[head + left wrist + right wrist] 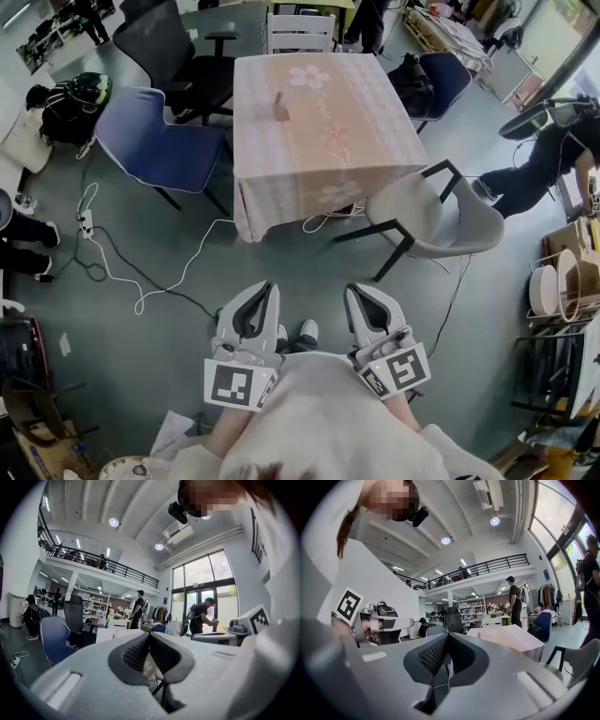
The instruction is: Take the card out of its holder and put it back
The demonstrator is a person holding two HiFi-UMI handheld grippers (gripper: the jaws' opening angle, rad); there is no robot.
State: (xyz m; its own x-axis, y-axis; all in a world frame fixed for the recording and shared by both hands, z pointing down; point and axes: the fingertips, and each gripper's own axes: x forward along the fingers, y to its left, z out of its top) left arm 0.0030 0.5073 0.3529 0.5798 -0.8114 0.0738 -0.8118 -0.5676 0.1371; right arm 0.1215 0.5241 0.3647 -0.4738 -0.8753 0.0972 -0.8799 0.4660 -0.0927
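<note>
While the person stands on the near side of the table (pixel 328 141), well apart from it, both tools are carried close to the body and roughly level, pointing toward it.

Left gripper (pixel 268 286): its own view shows the jaws meeting at the tips, with nothing between them.

Right gripper (pixel 355 289): jaws likewise pressed together and empty.

Judgement: this is a carrying posture, since no object is within reach of either tool.

Task item: a small upright brown piece, taken to be the card holder (pixel 279 106), stands on the table's cloth toward its far left part, well apart from both grippers. It is too small to tell whether the card sits in it. It stands alone on the cloth, so access from the near edge should be free.

Obstructions: a grey chair (pixel 441 220) is pulled out at the table's near right corner and a blue chair (pixel 155 141) stands at its left side. A white cable (pixel 141 281) trails over the floor before the table's near left corner. Judgement: it is a possible trip hazard on approach. The task proper appears not yet begun.
</note>
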